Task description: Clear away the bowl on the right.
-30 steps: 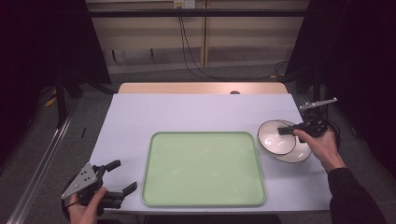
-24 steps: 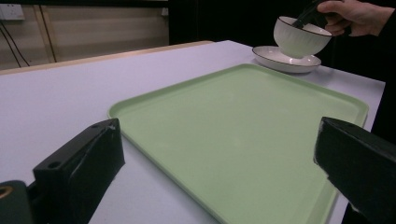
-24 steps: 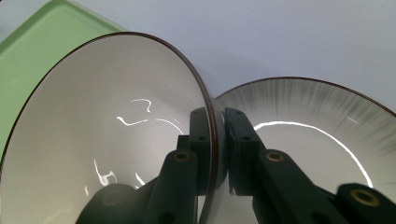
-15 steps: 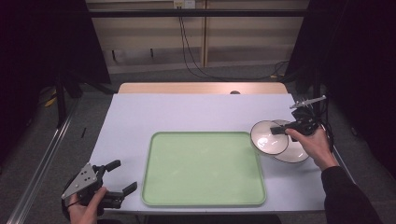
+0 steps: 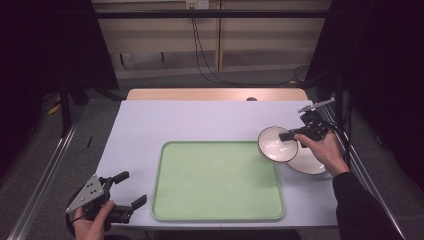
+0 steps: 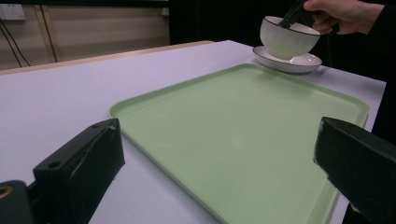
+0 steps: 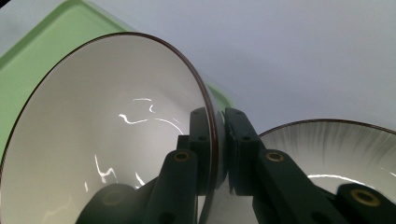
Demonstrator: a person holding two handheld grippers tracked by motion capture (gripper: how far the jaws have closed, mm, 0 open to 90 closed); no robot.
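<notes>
Two white dishes sit at the worktop's (image 5: 150, 120) right side: the bowl (image 5: 276, 144) hangs lifted, rim pinched between the right gripper's (image 5: 287, 135) jaws, at the green tray's (image 5: 215, 185) far right corner and just above the plate (image 5: 307, 162). Near the tray's left corner, the left gripper (image 5: 131, 189) rests with jaws spread, holding nothing

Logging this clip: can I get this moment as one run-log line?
right gripper: shut on bowl rim | bowl: lifted off plate, near tray edge | left gripper: open, idle at table corner
</notes>
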